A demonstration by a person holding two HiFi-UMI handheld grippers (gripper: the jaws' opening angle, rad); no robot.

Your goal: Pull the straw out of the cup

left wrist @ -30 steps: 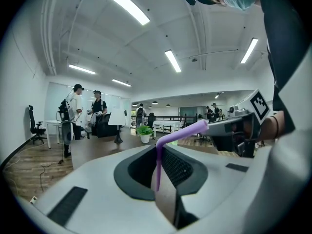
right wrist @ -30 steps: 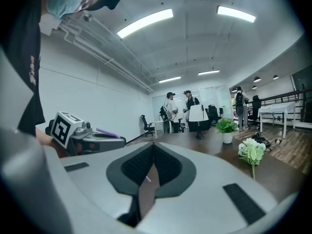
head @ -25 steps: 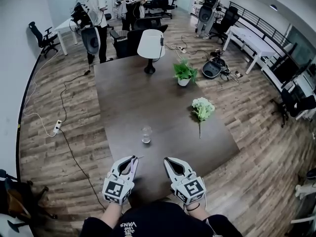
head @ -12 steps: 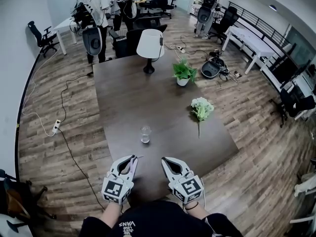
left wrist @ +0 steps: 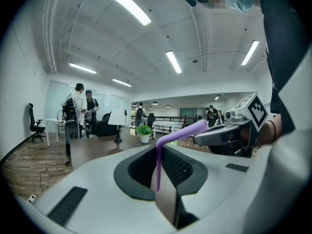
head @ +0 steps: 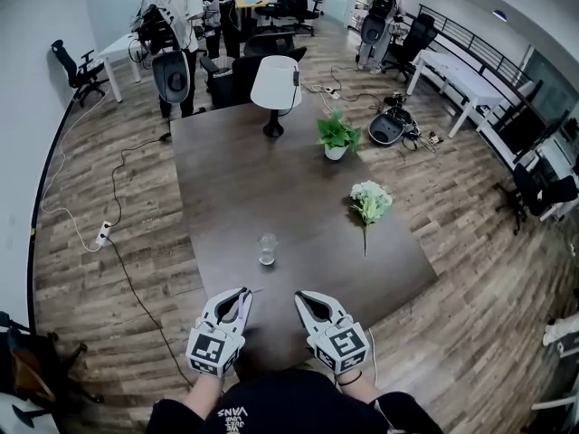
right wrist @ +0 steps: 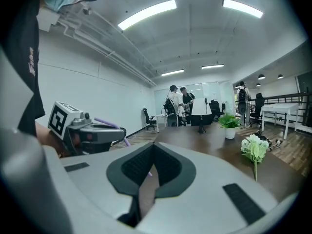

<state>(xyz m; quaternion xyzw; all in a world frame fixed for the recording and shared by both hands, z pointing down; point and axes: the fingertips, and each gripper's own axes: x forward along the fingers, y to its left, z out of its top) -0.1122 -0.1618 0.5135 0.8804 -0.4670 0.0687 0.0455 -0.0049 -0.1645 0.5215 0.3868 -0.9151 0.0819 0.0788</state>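
Now we are pinching the purple straw (left wrist: 158, 165) in the left gripper (head: 244, 293), jaws squeezing it, well apart from the cup (head: 267, 249) standing on the tabletop (head: 271, 183). The right gripper (head: 299, 297) is hanging beside it, jaws together, holding nothing.

Light: bright, even, from ceiling strip lights (left wrist: 124, 4) overhead.
Glare: strips burn out white in both gripper views.
Shadows: soft, faint on the table (head: 271, 188).
Distortion: heavy fisheye; straight edges bow, corners go black.
Focus: left gripper (left wrist: 158, 177) and right gripper (right wrist: 147, 177) shells soft near the lens; head view sharp.
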